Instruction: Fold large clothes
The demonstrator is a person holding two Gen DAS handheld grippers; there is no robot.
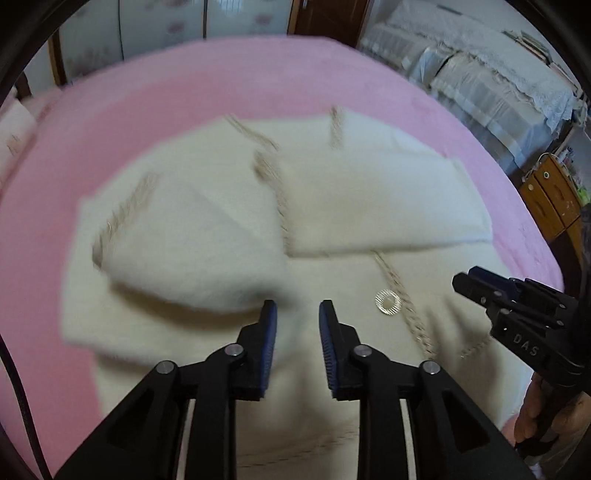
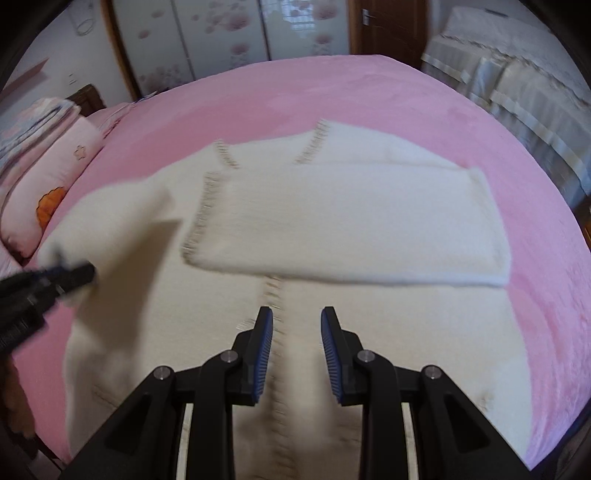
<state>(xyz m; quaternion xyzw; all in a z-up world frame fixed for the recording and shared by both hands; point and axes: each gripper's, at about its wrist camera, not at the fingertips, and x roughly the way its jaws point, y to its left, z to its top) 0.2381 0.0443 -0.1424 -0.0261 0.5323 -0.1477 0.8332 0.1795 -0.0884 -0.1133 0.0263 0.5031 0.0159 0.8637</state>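
Observation:
A large cream fuzzy cardigan (image 1: 207,236) with beige stitched edges lies on the pink bed (image 1: 184,81). It also shows in the right wrist view (image 2: 351,221). Both sleeves are folded across its chest. A clear round button (image 1: 388,302) sits by the front seam. My left gripper (image 1: 297,310) is open and empty, just above the lower body of the garment. My right gripper (image 2: 297,317) is open and empty over the centre seam. The right gripper also shows at the right edge of the left wrist view (image 1: 480,284), and the left gripper at the left of the right wrist view (image 2: 70,277).
Pink pillows (image 2: 44,173) lie at the bed's left. A wardrobe with floral sliding doors (image 2: 221,33) stands behind the bed. A lace-covered sofa (image 1: 480,74) and a wooden cabinet (image 1: 550,195) stand to the right.

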